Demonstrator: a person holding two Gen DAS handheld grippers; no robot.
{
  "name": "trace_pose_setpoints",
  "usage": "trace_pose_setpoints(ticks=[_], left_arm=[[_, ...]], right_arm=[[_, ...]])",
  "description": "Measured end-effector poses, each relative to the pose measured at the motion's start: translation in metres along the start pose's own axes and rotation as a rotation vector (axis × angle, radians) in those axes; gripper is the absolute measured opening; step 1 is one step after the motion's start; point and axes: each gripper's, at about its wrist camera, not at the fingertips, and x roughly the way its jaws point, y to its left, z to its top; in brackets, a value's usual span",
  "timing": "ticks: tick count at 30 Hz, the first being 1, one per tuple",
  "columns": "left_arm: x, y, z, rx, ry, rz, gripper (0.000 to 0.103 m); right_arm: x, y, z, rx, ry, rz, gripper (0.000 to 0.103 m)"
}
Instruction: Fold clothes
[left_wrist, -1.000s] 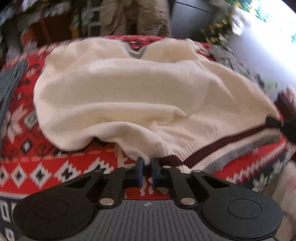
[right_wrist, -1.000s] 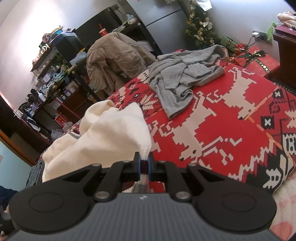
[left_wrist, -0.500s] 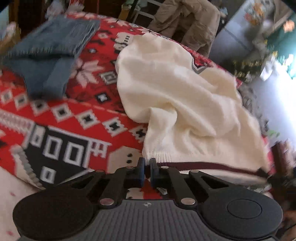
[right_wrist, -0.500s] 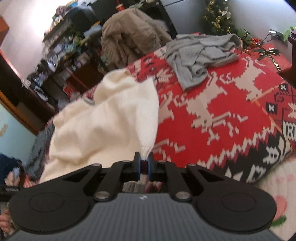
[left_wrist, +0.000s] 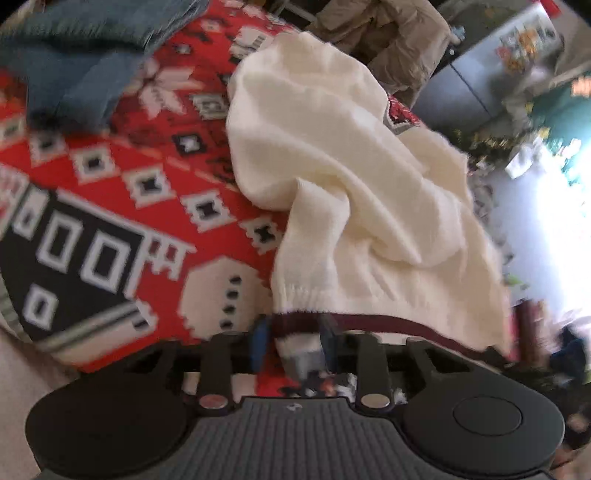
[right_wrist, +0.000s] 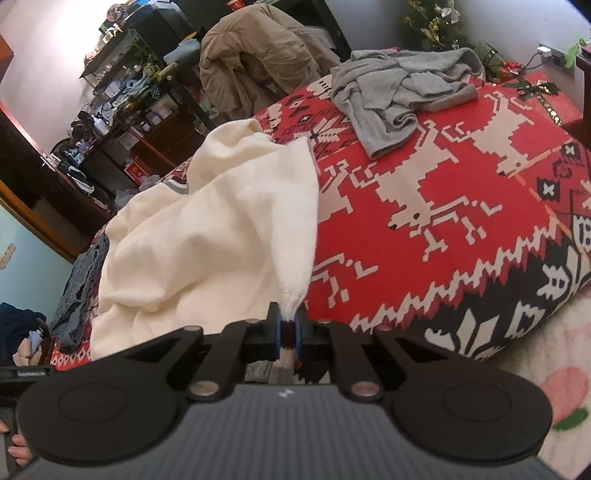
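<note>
We grip the cream sweater (right_wrist: 207, 236) by its striped hem: right gripper (right_wrist: 287, 334) clamped on one corner, left gripper (left_wrist: 293, 341) parted around the other, drawing it taut across the red bedspread (right_wrist: 461, 206) for folding.

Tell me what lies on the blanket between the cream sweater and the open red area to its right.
Nothing visible does. The right tool grips the cream sweater hem; the blanket beside it is bare. The grey garment lies apart, at the far end.
</note>
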Motion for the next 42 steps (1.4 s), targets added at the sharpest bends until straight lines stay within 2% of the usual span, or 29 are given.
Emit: trace_pose_setpoints(ticks=[1, 3, 6, 10, 14, 18, 21, 24, 25, 26, 27, 34, 37, 40, 42], left_arm=[[0.001, -0.004, 0.001, 0.023, -0.002, 0.030, 0.013], [0.001, -0.005, 0.004, 0.031, -0.004, 0.036, 0.007], [-0.001, -0.010, 0.004, 0.063, -0.016, 0.072, 0.006], [-0.025, 0.003, 0.009, 0.013, -0.047, 0.079, 0.006], [-0.052, 0.018, 0.014, 0.004, -0.102, 0.102, 0.006], [-0.035, 0.021, 0.006, 0.005, -0.055, 0.118, 0.006], [-0.027, 0.012, -0.002, 0.073, -0.046, 0.136, 0.007], [-0.029, 0.012, 0.000, 0.077, -0.062, 0.139, 0.014], [-0.031, 0.013, 0.001, 0.071, -0.075, 0.142, 0.023], [-0.034, 0.014, 0.002, 0.065, -0.087, 0.146, 0.032], [-0.036, 0.015, 0.004, 0.061, -0.101, 0.148, 0.035], [-0.052, 0.010, 0.035, 0.126, -0.202, 0.123, 0.038], [-0.051, 0.003, 0.057, 0.162, -0.236, 0.103, 0.039], [-0.046, -0.009, 0.086, 0.219, -0.272, 0.102, 0.048], [-0.039, -0.016, 0.105, 0.263, -0.290, 0.112, 0.048]], right_arm=[[0.001, 0.001, 0.000, 0.001, 0.001, 0.001, 0.008], [0.002, 0.001, 0.001, -0.002, 0.001, -0.007, 0.008], [0.002, -0.001, 0.005, 0.012, 0.005, 0.005, 0.008], [0.001, -0.003, 0.011, 0.042, 0.011, 0.036, 0.007], [-0.002, -0.002, 0.014, -0.004, 0.019, 0.015, 0.007], [-0.005, 0.000, 0.018, -0.051, 0.027, -0.007, 0.007], [0.011, -0.003, 0.008, -0.047, 0.081, -0.044, 0.007], [0.013, 0.001, 0.003, -0.060, 0.079, -0.051, 0.013], [0.011, 0.002, 0.003, -0.067, 0.076, -0.052, 0.016], [0.011, 0.002, 0.005, -0.076, 0.080, -0.055, 0.023], [0.009, 0.003, 0.006, -0.086, 0.077, -0.061, 0.025], [-0.008, 0.004, 0.038, -0.149, 0.016, -0.089, 0.034], [-0.010, 0.009, 0.065, -0.185, -0.004, -0.077, 0.034], [-0.004, 0.019, 0.097, -0.210, -0.012, -0.055, 0.034], [0.006, 0.028, 0.120, -0.230, -0.012, -0.042, 0.034]])
